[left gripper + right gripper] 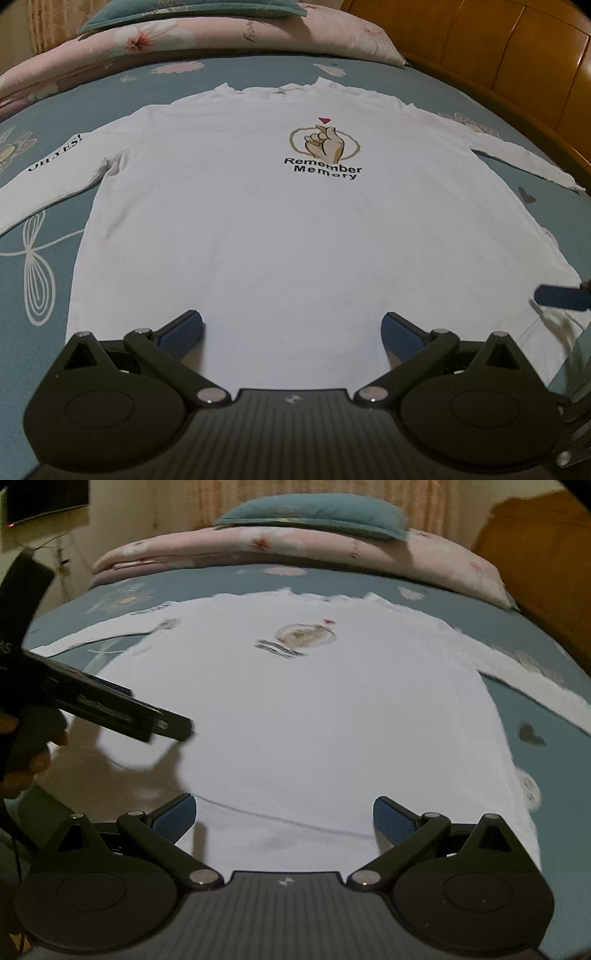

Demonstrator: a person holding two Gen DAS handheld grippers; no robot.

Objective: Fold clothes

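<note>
White shirt flat; "OH YES!" sleeve legible left-wrist only.

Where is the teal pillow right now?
In the left wrist view, the teal pillow sits top left, atop the pink floral quilt, beyond the white shirt's collar.

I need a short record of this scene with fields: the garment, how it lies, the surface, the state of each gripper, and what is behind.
garment: white long-sleeved shirt, printed "Remember Memory"
lay: spread flat, front up, both sleeves out to the sides, not yet folded
surface: blue floral bedsheet
left gripper: open, over the hem, holding nothing
right gripper: open, over the hem, holding nothing
behind: pink floral quilt, teal pillow, wooden headboard
</note>
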